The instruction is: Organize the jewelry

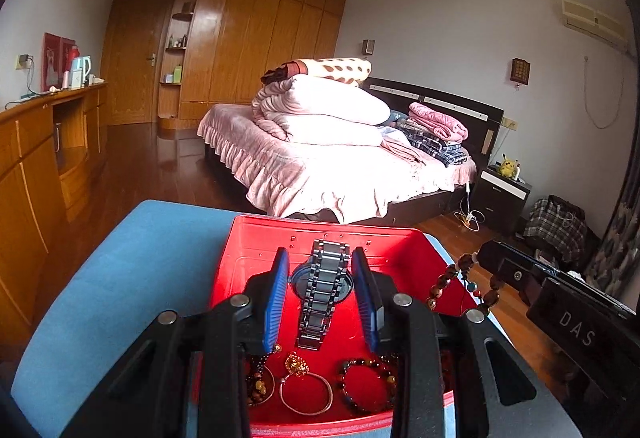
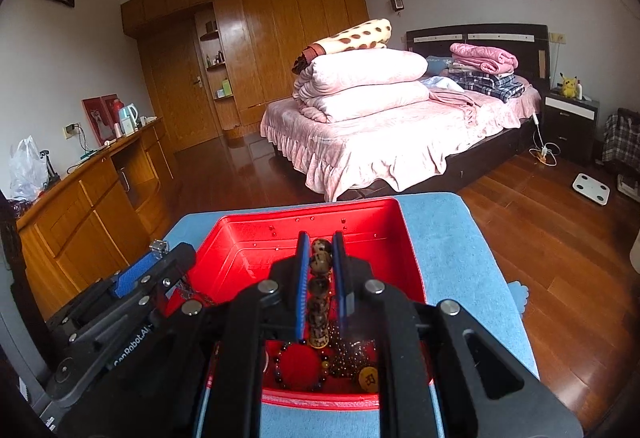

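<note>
The left gripper [image 1: 320, 290] points forward and slightly down, its blue pads clamped on a watch [image 1: 322, 290]. At its 3 o'clock, the right gripper [image 2: 320, 274], angled likewise, is clamped on a bracelet [image 2: 320, 290].

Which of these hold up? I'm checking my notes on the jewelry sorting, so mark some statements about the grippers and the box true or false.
1. The left gripper holds a metal-link watch. True.
2. The right gripper is empty. False: it is shut on a beaded bracelet.
3. The red box sits on a blue cloth. True.
4. The red box is empty. False: bracelets and a silver bangle lie inside.
5. Both grippers hang over the bed. False: both are above the red box.
</note>
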Demonstrator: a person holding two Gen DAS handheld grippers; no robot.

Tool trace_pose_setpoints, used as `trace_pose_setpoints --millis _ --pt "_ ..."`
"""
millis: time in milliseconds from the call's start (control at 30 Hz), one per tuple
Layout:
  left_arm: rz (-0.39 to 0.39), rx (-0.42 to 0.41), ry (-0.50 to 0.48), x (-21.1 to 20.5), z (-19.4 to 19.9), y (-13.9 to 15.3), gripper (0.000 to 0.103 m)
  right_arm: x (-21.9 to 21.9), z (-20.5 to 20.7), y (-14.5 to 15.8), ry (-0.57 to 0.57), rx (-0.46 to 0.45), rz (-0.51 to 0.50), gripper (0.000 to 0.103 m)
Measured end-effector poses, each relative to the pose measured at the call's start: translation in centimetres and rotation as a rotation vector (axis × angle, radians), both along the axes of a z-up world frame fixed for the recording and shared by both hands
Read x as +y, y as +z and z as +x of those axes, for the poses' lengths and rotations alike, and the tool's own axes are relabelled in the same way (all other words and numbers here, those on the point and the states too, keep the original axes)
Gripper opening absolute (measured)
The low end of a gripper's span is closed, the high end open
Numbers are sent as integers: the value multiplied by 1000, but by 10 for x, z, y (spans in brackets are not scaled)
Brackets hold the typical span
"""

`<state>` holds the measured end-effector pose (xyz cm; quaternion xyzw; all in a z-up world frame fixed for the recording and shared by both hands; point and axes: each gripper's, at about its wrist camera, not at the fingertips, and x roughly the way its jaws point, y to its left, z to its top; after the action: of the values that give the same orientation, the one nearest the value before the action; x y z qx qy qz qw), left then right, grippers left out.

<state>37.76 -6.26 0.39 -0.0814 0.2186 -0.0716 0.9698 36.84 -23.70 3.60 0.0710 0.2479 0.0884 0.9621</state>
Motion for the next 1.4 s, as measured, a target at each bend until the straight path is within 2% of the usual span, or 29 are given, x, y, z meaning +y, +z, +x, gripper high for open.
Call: trace_pose_setpoints --millis 400,433,467,500,533,933,1200,1400 --pt "0 37 16 5 9 -6 32 12 17 -14 -3 54 -14 11" --pt "0 40 18 5 10 -6 32 12 19 -15 -10 55 -23 13" --pt "-2 43 23 5 12 -6 34 13 20 -16 -17 60 -40 24" --pt "-3 38 30 5 14 -6 43 14 22 -17 -22 66 -56 30" --pt "5 35 44 5 15 -6 47 14 22 -18 -35 65 -69 32" --pt "62 9 55 10 1 2 55 -9 2 -8 -106 22 -76 32" --pt "65 -10 72 26 -30 14 63 -15 -22 -9 -115 21 -57 33" --pt "107 -31 58 27 -65 12 75 -13 -51 -7 -117 4 -81 49"
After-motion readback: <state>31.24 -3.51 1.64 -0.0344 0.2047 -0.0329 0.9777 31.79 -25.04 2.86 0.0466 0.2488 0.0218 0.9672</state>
